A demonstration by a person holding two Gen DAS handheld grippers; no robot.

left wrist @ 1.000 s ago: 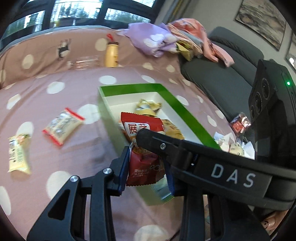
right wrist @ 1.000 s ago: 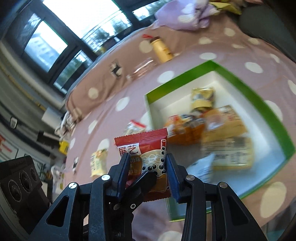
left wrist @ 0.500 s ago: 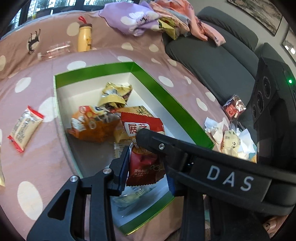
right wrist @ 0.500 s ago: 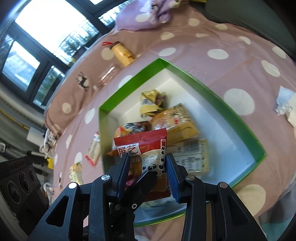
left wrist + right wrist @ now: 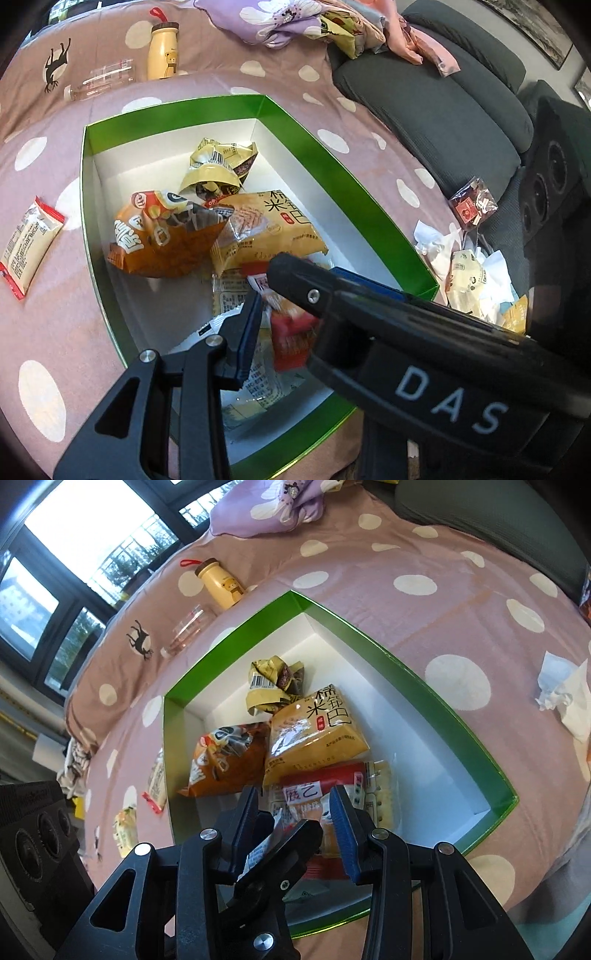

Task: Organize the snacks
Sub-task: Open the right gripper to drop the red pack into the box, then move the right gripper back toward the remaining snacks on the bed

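Note:
A green box with white inside (image 5: 314, 140) (image 5: 424, 679) lies on the spotted pink cover and holds several snack packets. Both grippers hang over its near end, crossing each other. My left gripper (image 5: 295, 295) is open, and the red packet (image 5: 291, 336) lies loose between its fingers on the other snacks. My right gripper (image 5: 295, 808) is open too, its blue pads apart either side of the red packet (image 5: 314, 786). An orange bag (image 5: 159, 236) and a yellow packet (image 5: 314, 731) lie in the box's middle.
A red-edged packet (image 5: 26, 240) lies on the cover left of the box. A yellow bottle (image 5: 164, 51) and a clear bottle (image 5: 99, 79) stand behind. Crumpled paper and small snacks (image 5: 465, 266) lie to the right by a grey sofa (image 5: 443, 110).
Both grippers moved over the box and lowered into it. Both jaws opened and the red packet dropped onto the snacks inside.

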